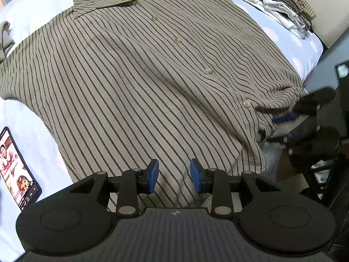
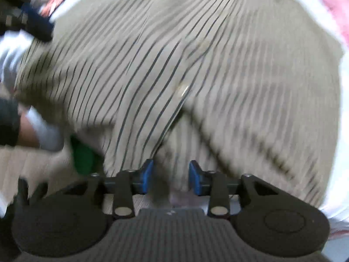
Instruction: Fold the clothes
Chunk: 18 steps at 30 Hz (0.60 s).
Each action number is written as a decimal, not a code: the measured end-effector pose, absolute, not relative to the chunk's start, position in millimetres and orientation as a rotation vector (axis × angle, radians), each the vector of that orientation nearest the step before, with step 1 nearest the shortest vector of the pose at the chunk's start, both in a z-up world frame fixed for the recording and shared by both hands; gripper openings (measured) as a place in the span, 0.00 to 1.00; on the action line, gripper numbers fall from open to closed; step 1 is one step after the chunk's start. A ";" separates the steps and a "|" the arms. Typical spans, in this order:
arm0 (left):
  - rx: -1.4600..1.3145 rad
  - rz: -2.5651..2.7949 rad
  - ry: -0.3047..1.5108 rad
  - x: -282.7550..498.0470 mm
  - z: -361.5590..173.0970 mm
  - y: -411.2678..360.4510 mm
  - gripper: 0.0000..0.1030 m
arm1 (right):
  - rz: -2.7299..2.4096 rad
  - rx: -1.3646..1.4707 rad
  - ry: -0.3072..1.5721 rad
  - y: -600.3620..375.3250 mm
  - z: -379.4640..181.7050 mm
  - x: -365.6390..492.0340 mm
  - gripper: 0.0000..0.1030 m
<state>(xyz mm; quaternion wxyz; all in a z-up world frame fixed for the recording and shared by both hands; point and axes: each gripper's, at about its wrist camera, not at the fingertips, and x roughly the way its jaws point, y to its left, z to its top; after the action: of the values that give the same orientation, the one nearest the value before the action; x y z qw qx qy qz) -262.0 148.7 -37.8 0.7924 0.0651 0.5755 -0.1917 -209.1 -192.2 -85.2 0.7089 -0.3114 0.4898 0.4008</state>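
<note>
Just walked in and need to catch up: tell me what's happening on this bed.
A person is folding clothes with a hand-held gripper in each hand. A striped button-up shirt lies spread, buttons up, on the bed. The left hand-held gripper and the right hand-held gripper both stand open at its hem. A folded pile sits at the far corner.

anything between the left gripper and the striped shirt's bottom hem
Nothing visible: the left gripper hangs open right over the hem of the olive striped button-up shirt; the smartphone lies off to the side.
</note>
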 end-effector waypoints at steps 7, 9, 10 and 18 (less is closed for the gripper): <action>0.116 -0.382 1.224 -259.5 -34.8 154.7 0.29 | 0.898 -0.648 1.031 -190.5 -78.9 -207.4 0.55; 0.112 -0.355 1.218 -256.1 -32.5 161.8 0.29 | 0.926 -0.652 0.997 -191.3 -73.4 -211.9 0.55; 0.114 -0.335 1.213 -254.1 -31.1 166.1 0.29 | 0.940 -0.653 0.965 -193.5 -68.7 -215.2 0.57; 0.252 -0.181 1.206 -240.0 -18.6 209.7 0.40 | 1.117 -0.725 0.724 -149.1 -53.0 -268.6 0.69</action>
<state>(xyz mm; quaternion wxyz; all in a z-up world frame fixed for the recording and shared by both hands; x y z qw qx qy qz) -240.0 209.7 -18.6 0.8122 0.1181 0.5650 -0.0847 -268.6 -149.1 -53.0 0.7264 -0.3287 0.3284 0.5064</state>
